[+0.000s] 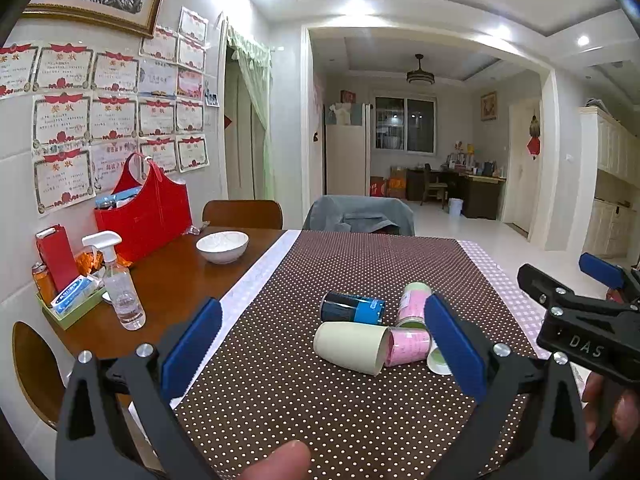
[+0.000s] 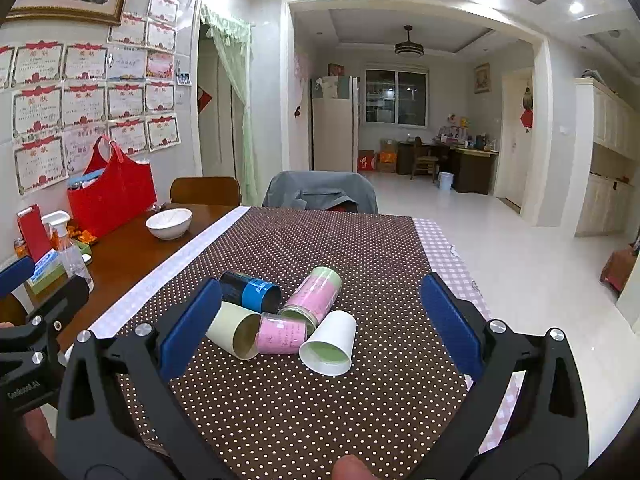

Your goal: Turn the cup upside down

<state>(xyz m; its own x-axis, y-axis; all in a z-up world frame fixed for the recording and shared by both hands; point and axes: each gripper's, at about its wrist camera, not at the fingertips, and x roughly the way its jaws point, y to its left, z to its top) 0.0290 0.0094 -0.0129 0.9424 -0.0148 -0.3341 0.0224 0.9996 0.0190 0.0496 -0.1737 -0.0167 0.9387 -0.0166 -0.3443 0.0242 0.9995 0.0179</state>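
The 5 cups lie in a tight cluster on the dotted brown cloth point(image 2: 320, 420) that covers the surface, all on their sides, none yet turned mouth-down. From the right hand-held gripper point(image 2: 320, 316), whose blue fingers stand wide apart and hold nothing, the white cup point(image 2: 332, 340) is nearest, at about 12 o'clock and just ahead of the fingertips, its green-lined mouth facing back toward the camera and slightly down. Its long axis runs roughly from 12 to 6 o'clock, so I judge that a grip across its wall, followed by a wrist turn, would set it on its rim.

The left hand-held gripper point(image 1: 324, 344) is likewise wide and empty. The cream cup point(image 1: 350, 346) lies at its 12 o'clock, long axis running 9 to 3 o'clock, mouth toward 3 o'clock.

The crowding is the difficulty. The small pink cup point(image 2: 280, 334) touches the cream cup point(image 2: 234, 330) on one side and appears to touch the white cup on the other; the tall pink-and-green cup point(image 2: 316, 294) and the dark blue cup point(image 2: 250, 292) lie just behind, at 11 to 12 o'clock. A finger closing on either front cup could nudge a neighbour and set it rolling.

Well apart at 10 o'clock stand a white bowl point(image 2: 169, 222), a spray bottle point(image 1: 120, 284) and a red bag point(image 1: 146, 208).
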